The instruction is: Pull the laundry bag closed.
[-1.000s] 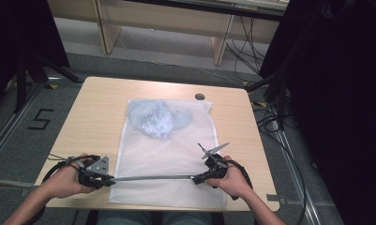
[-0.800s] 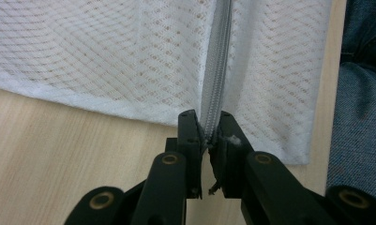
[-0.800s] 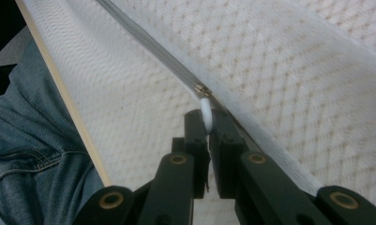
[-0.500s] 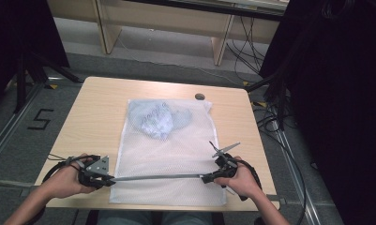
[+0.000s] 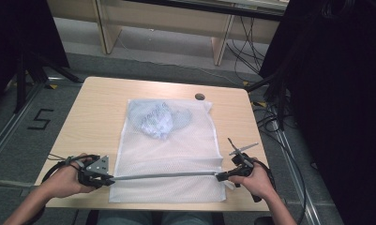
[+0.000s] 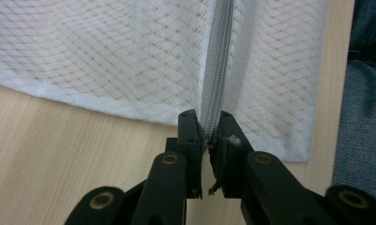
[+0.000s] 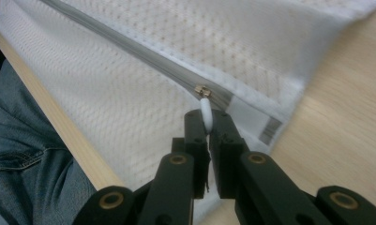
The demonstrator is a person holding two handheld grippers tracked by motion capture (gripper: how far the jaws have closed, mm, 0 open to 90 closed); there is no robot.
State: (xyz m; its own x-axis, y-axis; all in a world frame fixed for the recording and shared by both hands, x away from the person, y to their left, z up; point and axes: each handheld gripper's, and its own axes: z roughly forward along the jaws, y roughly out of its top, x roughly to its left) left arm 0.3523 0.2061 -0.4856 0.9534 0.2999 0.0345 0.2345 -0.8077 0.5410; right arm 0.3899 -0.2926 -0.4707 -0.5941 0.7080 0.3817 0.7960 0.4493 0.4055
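Near the table's (image 5: 101, 98) front edge, the left gripper (image 6: 209, 136) clamps the mesh laundry bag's (image 5: 176, 140) zipper (image 5: 164, 176) end; the right gripper (image 7: 208, 123) pinches the white zipper pull (image 7: 205, 110). Zipping looks nearly finished; next, a short steady tug toward the bag's right edge.

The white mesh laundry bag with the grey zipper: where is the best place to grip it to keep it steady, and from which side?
Grip the grey zipper tape at its left end, coming level from the bag's left edge. The white mesh laundry bag lies flat, and only that stiff strip gives firm hold; the left claw is shut on it there.
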